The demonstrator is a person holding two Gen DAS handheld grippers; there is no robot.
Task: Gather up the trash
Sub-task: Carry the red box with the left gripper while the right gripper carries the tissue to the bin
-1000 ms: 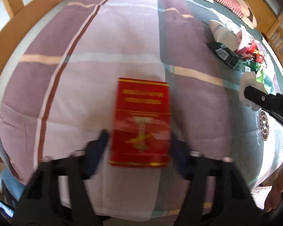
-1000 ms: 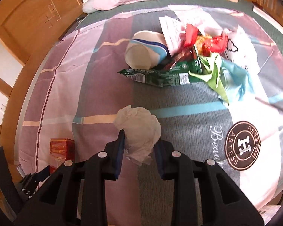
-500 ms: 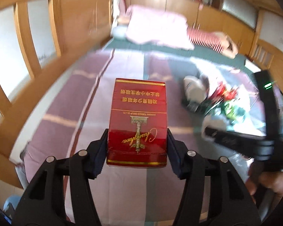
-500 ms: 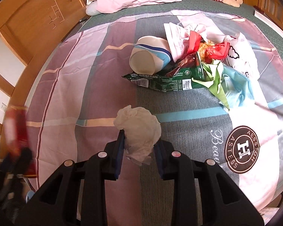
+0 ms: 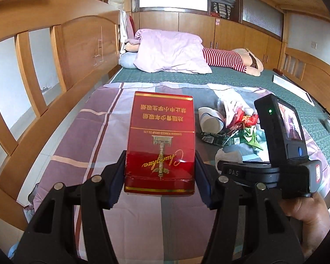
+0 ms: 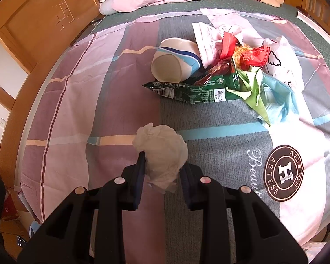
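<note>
**Left wrist view: both hands carry trash over the bed**

Bed (image 5: 103, 127) first: a trash pile (image 6: 226, 70) waits on it. Left gripper (image 5: 159, 173) jaws squeeze the red box (image 5: 161, 140) above the bed. Right gripper (image 6: 162, 176) jaws pinch the tissue ball (image 6: 162, 147), near the pile, likely to add both.

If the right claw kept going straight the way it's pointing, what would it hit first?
Probably the bedspread just beyond the crumpled tissue clamped in the right claw. The green snack wrapper and paper cup lie farther along, though depth is uncertain.

Home bedroom, wooden bed frame (image 5: 61, 50), pillow (image 5: 171, 52), patchwork bedsheet (image 6: 125, 83)
</note>
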